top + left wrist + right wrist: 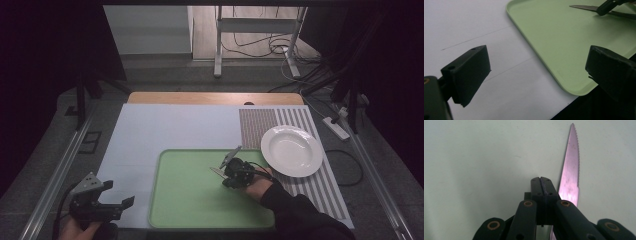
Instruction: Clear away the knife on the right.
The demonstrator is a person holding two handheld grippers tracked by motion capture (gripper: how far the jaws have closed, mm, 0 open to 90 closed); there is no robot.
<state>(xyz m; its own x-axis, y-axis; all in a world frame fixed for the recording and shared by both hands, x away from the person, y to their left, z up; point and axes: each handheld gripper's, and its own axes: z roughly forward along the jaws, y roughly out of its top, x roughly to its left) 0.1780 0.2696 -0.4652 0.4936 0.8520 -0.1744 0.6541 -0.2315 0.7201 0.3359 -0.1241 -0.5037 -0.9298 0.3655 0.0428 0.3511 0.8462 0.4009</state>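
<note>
- Right gripper [226, 171] over the middle of the green tray [190, 200], hand and dark sleeve [300, 215] coming in from the lower right in the high view.
- Jaws pressed flat together in the right gripper view, pads face to face with no gap, nothing visibly between the tips.
- Knife [571, 170] lying on the tray floor just beside and partly under those closed jaws; serrated edge along one side, point aimed away from the gripper.
- Rear part of the blade hidden beneath the gripper body; whether any of it is pinched lower down, cannot tell.
- In the high view, blade tip [217, 170] poking out to the left of the right gripper, flat on the tray.
- Left gripper [112, 204] near the front left corner of the table, beside the tray's left rim, on the pale mat [165, 125].
- Jaws spread wide, holding nothing; in the left gripper view, bare mat and the tray's rounded corner [574, 92] between them.
- Knife and the right gripper's jaw tip far off at the top right of the left gripper view.
- White plate [291, 150] on the striped mat [310, 180], just right of the tray, empty.
</note>
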